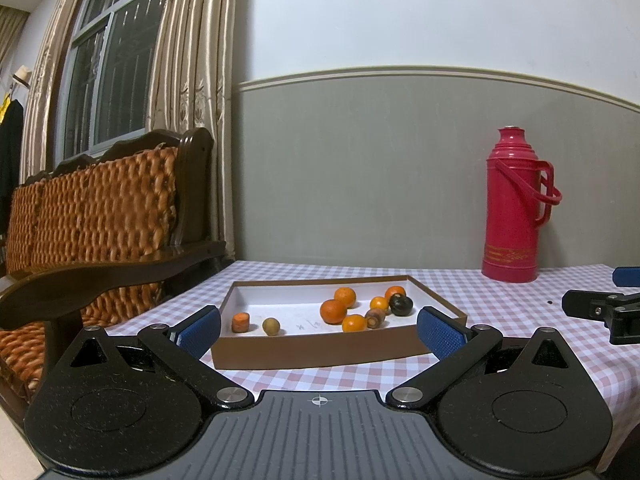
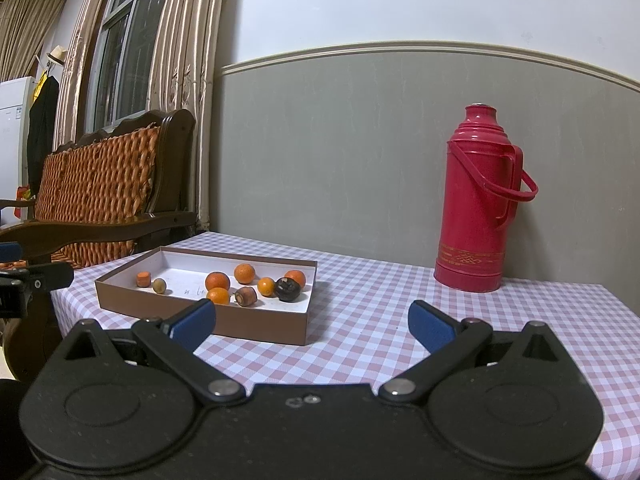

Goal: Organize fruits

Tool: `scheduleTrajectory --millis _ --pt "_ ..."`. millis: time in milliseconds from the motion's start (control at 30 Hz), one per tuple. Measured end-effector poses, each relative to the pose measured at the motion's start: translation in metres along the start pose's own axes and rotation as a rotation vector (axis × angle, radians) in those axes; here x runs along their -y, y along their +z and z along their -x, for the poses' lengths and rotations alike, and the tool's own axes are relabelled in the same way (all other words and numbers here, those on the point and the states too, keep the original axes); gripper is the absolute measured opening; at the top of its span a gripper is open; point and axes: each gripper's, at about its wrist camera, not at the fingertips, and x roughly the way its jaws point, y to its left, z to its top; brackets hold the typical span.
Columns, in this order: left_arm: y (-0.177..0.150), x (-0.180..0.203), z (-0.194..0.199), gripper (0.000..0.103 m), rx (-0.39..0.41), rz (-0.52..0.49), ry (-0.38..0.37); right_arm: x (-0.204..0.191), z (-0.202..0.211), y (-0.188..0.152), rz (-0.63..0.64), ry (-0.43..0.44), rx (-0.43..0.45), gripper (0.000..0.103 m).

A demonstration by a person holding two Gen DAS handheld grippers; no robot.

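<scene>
A shallow brown box (image 1: 320,350) with a white floor sits on the checked table (image 1: 500,308). In it lie several oranges (image 1: 333,311), a dark round fruit (image 1: 401,304), two carrot pieces (image 1: 240,322) and a small brown fruit (image 1: 271,326). My left gripper (image 1: 320,330) is open and empty, just in front of the box's near wall. My right gripper (image 2: 312,322) is open and empty, in front and to the right of the box (image 2: 264,326). The oranges (image 2: 217,281) and dark fruit (image 2: 287,289) show in the right wrist view. The right gripper's side (image 1: 600,312) shows at the left view's right edge.
A tall red thermos (image 1: 514,208) stands at the back right of the table near the grey wall; it also shows in the right wrist view (image 2: 476,200). A woven wooden bench (image 1: 92,216) stands left of the table. Curtains and a window are behind it.
</scene>
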Motion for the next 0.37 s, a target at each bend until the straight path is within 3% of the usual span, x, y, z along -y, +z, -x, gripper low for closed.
scheduleTrajectory --millis 367 --pt "-0.0007 -0.0022 0.0025 0.103 0.025 -0.007 0.012 0.0006 -0.0002 0.0004 -0.002 0.0 0.001 0.097"
